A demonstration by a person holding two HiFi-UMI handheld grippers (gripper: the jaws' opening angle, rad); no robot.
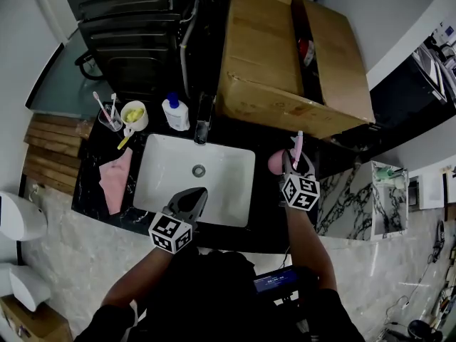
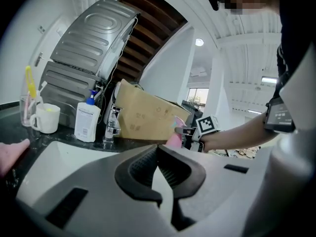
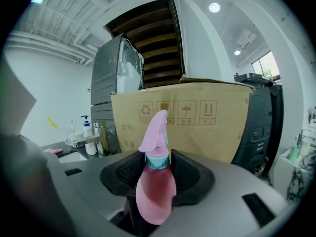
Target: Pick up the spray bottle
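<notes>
Looking down, the spray bottle [image 1: 278, 162] is just right of the sink [image 1: 228, 185], over the dark counter [image 1: 265, 199], within the right gripper [image 1: 298, 164]. The left gripper [image 2: 158, 150] shows in its own view with jaws pressed together (nothing between); the right gripper view shows pads pinching the bottle's neck

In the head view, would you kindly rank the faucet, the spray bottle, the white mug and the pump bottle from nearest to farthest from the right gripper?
1. spray bottle, between the right gripper jaws.
2. faucet, behind the sink.
3. pump bottle, left of the faucet.
4. white mug, farthest left.
</notes>
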